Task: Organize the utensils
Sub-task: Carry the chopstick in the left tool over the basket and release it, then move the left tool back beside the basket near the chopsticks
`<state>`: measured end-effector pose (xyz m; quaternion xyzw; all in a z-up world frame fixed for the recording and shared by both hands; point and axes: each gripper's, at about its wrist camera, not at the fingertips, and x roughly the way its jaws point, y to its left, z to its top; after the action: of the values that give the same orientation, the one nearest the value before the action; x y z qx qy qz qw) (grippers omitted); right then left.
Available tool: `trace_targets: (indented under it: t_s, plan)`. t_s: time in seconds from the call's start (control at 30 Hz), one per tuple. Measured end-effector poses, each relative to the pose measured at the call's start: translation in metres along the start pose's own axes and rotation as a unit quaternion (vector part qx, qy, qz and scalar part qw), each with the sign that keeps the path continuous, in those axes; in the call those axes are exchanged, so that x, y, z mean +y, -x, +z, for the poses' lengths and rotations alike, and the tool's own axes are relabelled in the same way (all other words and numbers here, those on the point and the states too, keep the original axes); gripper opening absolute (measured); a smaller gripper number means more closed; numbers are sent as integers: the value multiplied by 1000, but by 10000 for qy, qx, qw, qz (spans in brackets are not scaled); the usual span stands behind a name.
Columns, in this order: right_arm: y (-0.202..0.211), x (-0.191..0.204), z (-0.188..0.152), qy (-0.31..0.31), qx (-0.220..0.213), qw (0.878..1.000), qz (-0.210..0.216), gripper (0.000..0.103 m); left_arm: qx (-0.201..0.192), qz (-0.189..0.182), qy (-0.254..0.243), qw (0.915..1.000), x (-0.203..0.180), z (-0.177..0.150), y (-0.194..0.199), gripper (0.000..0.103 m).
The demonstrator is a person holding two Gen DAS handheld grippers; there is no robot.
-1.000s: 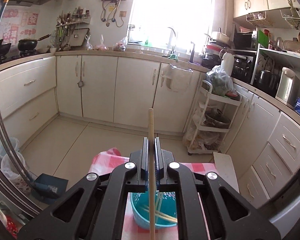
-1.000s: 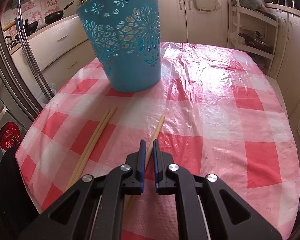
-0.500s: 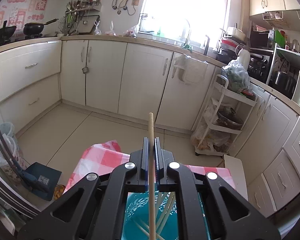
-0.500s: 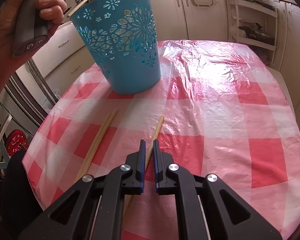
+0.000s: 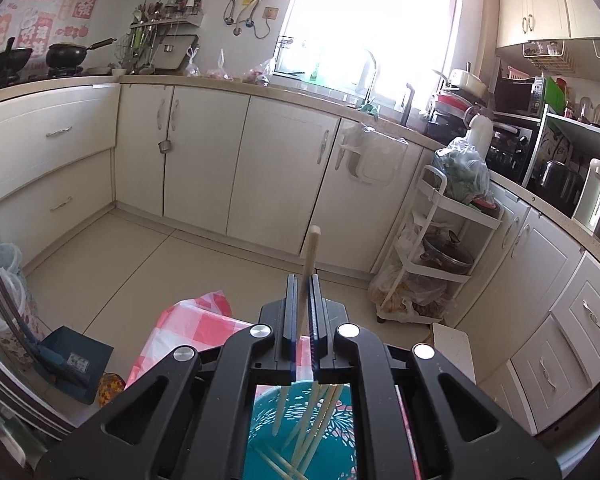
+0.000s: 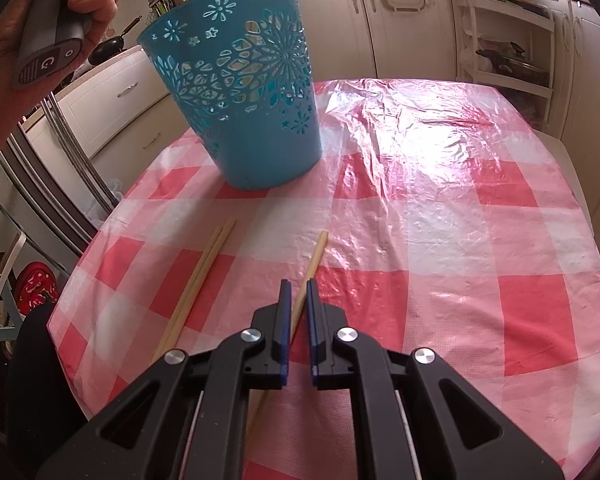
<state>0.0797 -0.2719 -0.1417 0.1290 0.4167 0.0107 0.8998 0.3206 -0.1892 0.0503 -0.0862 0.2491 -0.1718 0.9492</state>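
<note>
My left gripper [image 5: 301, 280] is shut on a wooden chopstick [image 5: 311, 250] that pokes up, tilted, between its jaws. Directly below it is the teal cut-out basket [image 5: 332, 428], with several chopsticks standing inside. In the right wrist view the same basket [image 6: 256, 152] stands at the back left of the checked tablecloth [image 6: 440, 240]. My right gripper [image 6: 296, 286] hangs low over the cloth, shut on a single chopstick [image 6: 316, 254] that still lies on the cloth. A pair of chopsticks [image 6: 204, 276] lies to its left.
A person's hand [image 6: 80, 4] grips the left gripper's handle above the basket's left rim. The table edge curves close on the left. Kitchen cabinets [image 5: 204, 168], a white trolley [image 5: 448, 248] and a dustpan [image 5: 72, 360] stand around the floor.
My left gripper has come down and forward over the basket with its chopstick, which now leans. The hand holding it has entered the right view. The right gripper has stayed still.
</note>
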Motion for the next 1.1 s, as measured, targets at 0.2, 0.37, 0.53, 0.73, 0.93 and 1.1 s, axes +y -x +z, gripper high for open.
trace_targets:
  t_s: [0.2,0.37,0.53,0.73,0.93,1.1]
  plan:
    - [0,0,0,-6,3,10000,4,8,390,108,-369,9985,-6,-22,-8,5]
    - [0,0,0,-8,4,10000,6,8,605,281,-543,9963,5,-44,5,6]
    - [0,-4,0,-130,16,9998,118,8,343,665,-661,9950,28,-65,51,58]
    - [0,-17,1,-593,56,9971,471,8,501,1222,-1084,9853,65,-123,80,80]
    - [0,8,1,60,26,9998,-210,7,1192,1287,-1057,9788,99,-176,77,80]
    - [3,19,-2,527,137,9967,-594,7,1251,1213,-1033,9793,105,-186,83,84]
